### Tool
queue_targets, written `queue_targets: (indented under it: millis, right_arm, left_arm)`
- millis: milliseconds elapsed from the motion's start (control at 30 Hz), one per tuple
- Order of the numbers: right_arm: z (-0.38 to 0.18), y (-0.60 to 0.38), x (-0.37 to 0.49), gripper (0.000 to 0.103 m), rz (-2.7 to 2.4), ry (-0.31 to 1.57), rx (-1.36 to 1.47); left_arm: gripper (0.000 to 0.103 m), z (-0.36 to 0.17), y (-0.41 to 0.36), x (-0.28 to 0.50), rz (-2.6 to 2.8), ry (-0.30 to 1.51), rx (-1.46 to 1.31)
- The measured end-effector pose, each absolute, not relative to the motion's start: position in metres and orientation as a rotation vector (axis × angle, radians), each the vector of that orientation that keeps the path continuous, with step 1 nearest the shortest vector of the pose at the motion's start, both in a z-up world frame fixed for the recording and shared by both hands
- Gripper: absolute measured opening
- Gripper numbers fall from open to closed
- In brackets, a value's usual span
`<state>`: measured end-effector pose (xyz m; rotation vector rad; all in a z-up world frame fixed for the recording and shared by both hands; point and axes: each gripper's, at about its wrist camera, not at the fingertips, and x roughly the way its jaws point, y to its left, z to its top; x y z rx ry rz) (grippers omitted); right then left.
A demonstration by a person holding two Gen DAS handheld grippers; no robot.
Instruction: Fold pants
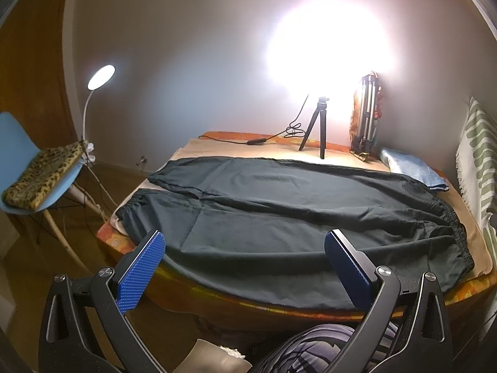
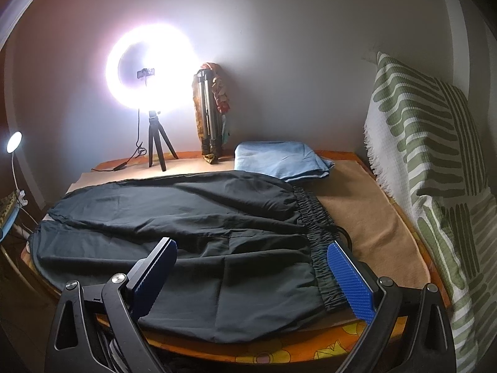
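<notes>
While spread flat across the table [image 2: 366,217], black pants [image 1: 279,214] lying full length, cuffs toward the left, elastic waistband [image 2: 320,236] toward the right, both legs side by side and the near leg drooping a little over the front edge. Left gripper [image 1: 245,267] held wide open just short of that near edge, blue fingers [image 1: 141,275] parted with the middle of the near leg showing between them, no cloth caught, tips apparently clear of the fabric. Right gripper [image 2: 251,279] likewise spread wide, hovering at the hip end; left finger over the near leg, right finger [image 2: 349,283] just beside the gathered waistband, nothing pinched. Beyond the pants, at the back of the table: folded blue cloth [image 2: 279,160] touching the far waist corner, glaring ring light [image 2: 149,68] on a small tripod [image 2: 158,146], folded-up tripod [image 2: 209,115] leaning on the wall. Off to the left, blue chair [image 1: 28,152] with a leopard-print cushion [image 1: 43,177] and a clip lamp [image 1: 101,77]. Green-striped blanket [image 2: 428,161] draped at the right.
</notes>
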<state>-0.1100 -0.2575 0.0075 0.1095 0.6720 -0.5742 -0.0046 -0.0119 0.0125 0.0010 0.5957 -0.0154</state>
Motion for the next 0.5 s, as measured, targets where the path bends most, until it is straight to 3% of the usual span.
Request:
queue_targets:
  millis: [500]
  right_arm:
    - [0.0068, -0.2561, -0.1101, 0.099, -0.592, 0.672, 0.095]
  left_arm:
    - [0.102, 0.0107, -0.0057, -0.0033, -0.022, 0.612, -0.007]
